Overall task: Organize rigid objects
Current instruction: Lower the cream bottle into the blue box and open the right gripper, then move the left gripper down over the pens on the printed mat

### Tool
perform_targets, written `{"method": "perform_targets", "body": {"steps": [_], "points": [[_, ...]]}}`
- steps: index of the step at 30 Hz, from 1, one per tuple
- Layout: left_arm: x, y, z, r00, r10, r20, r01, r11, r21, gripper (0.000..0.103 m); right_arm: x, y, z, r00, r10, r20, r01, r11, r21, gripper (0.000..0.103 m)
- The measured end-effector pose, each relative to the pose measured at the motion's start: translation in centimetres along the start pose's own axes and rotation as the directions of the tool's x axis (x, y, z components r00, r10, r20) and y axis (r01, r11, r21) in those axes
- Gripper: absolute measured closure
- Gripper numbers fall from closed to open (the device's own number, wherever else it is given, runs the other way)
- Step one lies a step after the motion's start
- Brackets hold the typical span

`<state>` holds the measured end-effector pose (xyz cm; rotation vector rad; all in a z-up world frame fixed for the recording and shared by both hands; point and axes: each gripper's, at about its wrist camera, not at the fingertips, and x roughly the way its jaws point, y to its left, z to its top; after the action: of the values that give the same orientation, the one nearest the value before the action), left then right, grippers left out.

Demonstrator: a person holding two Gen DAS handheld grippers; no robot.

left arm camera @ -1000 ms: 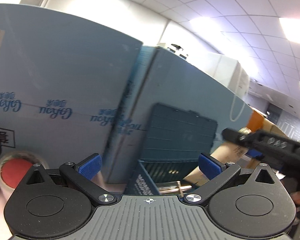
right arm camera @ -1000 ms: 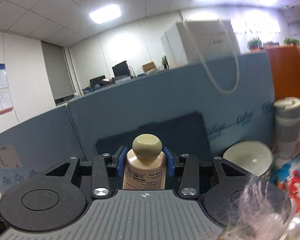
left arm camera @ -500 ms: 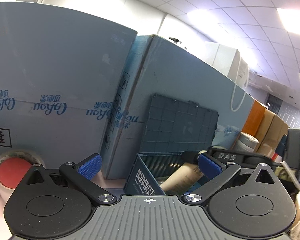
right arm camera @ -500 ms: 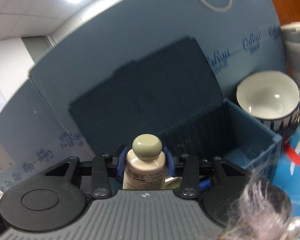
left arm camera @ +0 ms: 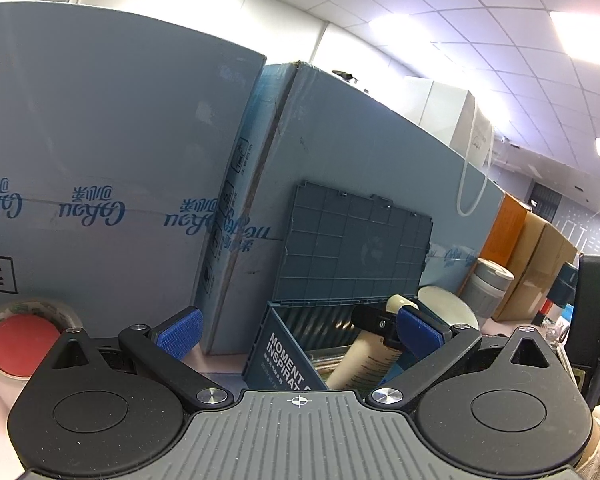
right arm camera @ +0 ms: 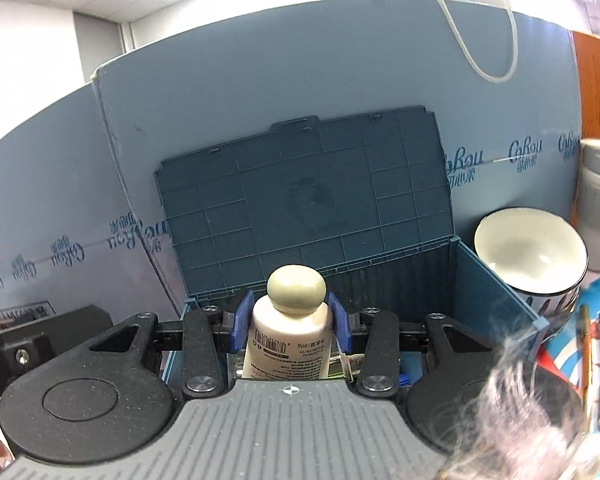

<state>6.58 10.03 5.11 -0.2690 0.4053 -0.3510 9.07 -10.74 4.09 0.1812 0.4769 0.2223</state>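
Your right gripper [right arm camera: 287, 322] clamps bottle [right arm camera: 286, 332], base hidden | left gripper [left arm camera: 296, 328] open, empty | bin [left arm camera: 278, 354] reads "MOMENT", rest cut off

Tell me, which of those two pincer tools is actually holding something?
The right gripper: its blue pads clamp a cream plastic bottle with a round cap. The left gripper stands wide open, empty.
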Motion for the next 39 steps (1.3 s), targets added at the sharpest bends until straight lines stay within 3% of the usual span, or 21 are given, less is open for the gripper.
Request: {"method": "perform_targets", "body": {"steps": [4,8,22,33,39], "points": [[0.0,0.0,0.0,1.0,-0.002,0.002,0.002,1.0,0.0,0.0,0.0,0.2,-0.1,0.999,-0.041,-0.001,0.041,0.999,-0.024,0.056],[0.0,-0.1,0.0,1.0,-0.004,-0.002,0.004,1.0,0.003,0.0,-0.4,0.1,-0.3,0.998,-0.068,-0.002,0.068,0.996,-0.063,0.054],[0.1,-0.4,0.0,1.0,-0.012,-0.004,0.013,1.0,0.006,0.0,-3.3,-1.6,0.2,0.995,-0.065,0.073,0.066,0.998,-0.004,0.032],[0.7,-2.7,-0.4,0.998,-0.062,-0.016,0.063,0.996,0.057,0.0,-7.2,-5.4,0.6,0.984,-0.11,0.139,0.103,0.993,0.058,0.024],[1.3,-4.2,-0.9,0.991,-0.128,-0.042,0.131,0.989,0.073,0.0,-8.6,-8.8,0.3,0.976,-0.162,0.145,0.146,0.983,0.112,0.024]]}}
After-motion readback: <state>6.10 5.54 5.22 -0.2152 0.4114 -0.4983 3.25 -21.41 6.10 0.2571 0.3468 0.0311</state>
